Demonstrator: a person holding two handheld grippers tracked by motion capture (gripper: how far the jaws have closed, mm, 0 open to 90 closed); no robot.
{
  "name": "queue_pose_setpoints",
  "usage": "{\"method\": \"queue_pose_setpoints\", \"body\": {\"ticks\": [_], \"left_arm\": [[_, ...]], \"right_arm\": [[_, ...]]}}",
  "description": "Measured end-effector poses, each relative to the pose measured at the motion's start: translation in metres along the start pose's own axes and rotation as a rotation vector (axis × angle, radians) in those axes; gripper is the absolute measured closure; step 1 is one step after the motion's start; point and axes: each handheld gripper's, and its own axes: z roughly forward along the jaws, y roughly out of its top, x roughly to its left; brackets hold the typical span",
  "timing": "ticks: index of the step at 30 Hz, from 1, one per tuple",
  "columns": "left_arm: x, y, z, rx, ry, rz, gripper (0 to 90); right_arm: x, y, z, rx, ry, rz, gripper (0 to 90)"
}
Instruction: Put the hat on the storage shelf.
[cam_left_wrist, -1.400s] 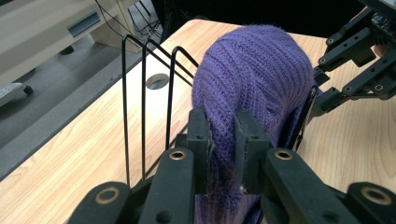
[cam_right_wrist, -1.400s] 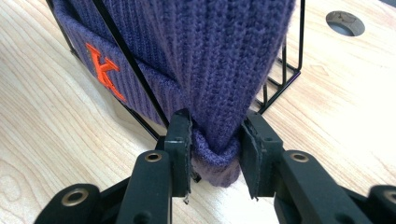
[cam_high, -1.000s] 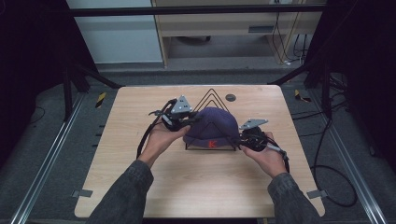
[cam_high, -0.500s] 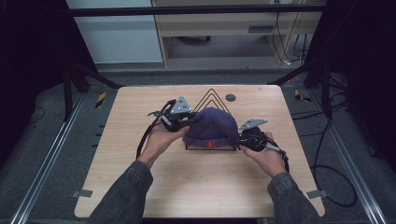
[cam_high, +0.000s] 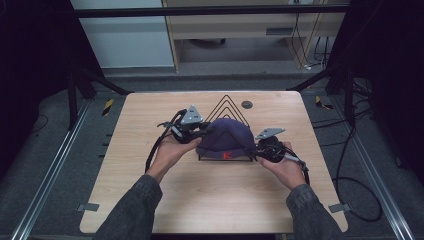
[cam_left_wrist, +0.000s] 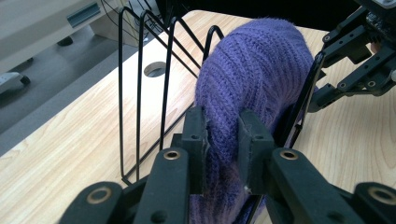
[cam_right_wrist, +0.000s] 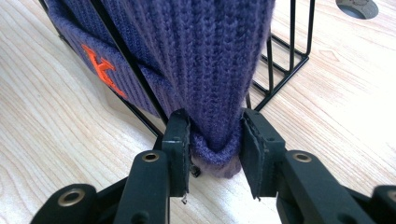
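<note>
Barely anything has shifted over the last second: both grippers, left (cam_high: 192, 131) at nine o'clock and right (cam_high: 265, 147) at three, keep their fingers pinched on the purple beanie (cam_high: 225, 137) draped over the wire rack (cam_high: 227, 105) mid-tabletop (cam_high: 150, 200), seemingly seating it

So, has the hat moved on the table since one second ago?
No. The hat sits in the same place, draped over the wire rack, just below the table's round hole.
</note>
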Motion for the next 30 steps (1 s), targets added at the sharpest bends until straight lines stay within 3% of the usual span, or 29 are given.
{"method": "queue_pose_setpoints", "body": {"ticks": [3,5,12,19,24,30], "left_arm": [[-0.001,0.001,0.001,-0.005,0.005,-0.002,71.4],[-0.003,0.002,0.001,-0.017,0.032,-0.009,67.2],[-0.006,0.002,0.0,-0.02,0.034,-0.02,60.4],[-0.003,0.006,-0.01,-0.053,0.059,-0.064,47.3],[-0.006,0.007,-0.018,-0.02,0.059,-0.076,35.2],[-0.011,0.004,-0.029,0.035,0.059,-0.102,19.3]], "right_arm": [[-0.001,-0.001,-0.001,0.002,-0.001,0.001,63.0],[-0.001,-0.004,-0.001,0.007,-0.006,0.009,59.3],[-0.003,-0.01,-0.005,0.011,-0.008,0.031,56.3],[-0.005,-0.015,-0.014,-0.003,-0.017,0.037,55.7],[-0.005,-0.017,-0.024,-0.015,-0.025,0.043,51.9],[0.002,-0.02,-0.035,-0.034,-0.031,0.056,37.6]]}}
